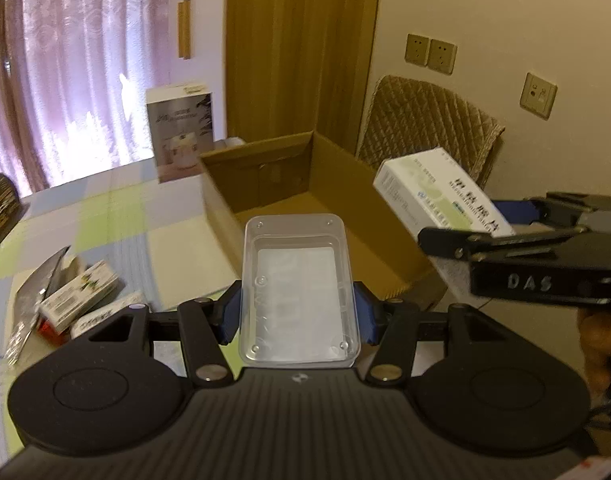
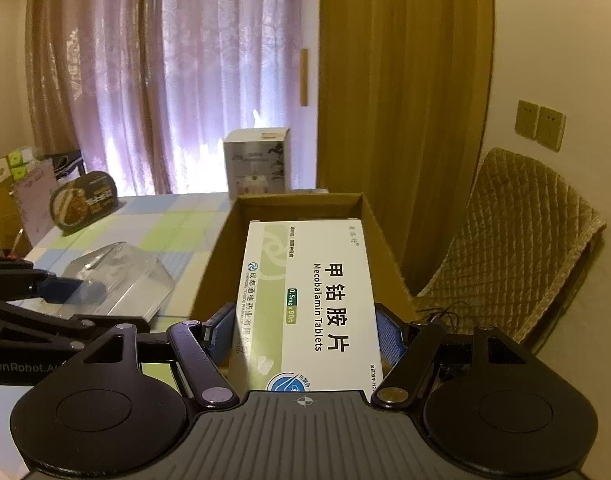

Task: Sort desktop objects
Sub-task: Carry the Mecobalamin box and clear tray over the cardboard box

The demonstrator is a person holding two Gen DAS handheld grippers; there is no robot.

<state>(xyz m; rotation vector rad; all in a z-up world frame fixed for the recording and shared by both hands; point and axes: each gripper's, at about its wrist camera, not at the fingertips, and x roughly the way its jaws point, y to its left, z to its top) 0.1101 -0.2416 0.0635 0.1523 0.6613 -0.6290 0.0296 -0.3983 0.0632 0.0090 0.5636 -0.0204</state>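
My left gripper (image 1: 297,312) is shut on a clear plastic box (image 1: 299,284), held above the near edge of an open cardboard box (image 1: 333,200). My right gripper (image 2: 305,332) is shut on a white and green medicine box (image 2: 309,304) labelled Mecobalamin Tablets, raised over the same cardboard box (image 2: 225,256). In the left wrist view the right gripper (image 1: 505,224) reaches in from the right with the medicine box (image 1: 437,192). In the right wrist view the left gripper (image 2: 77,292) shows at the left with the clear plastic box (image 2: 125,280).
Small medicine boxes (image 1: 77,300) and a foil blister strip (image 1: 33,300) lie on the checked tablecloth (image 1: 125,216) at the left. A tall printed carton (image 1: 181,128) stands behind the cardboard box. A quilted chair (image 1: 429,120) is at the right, a dark food tub (image 2: 85,204) at the far left.
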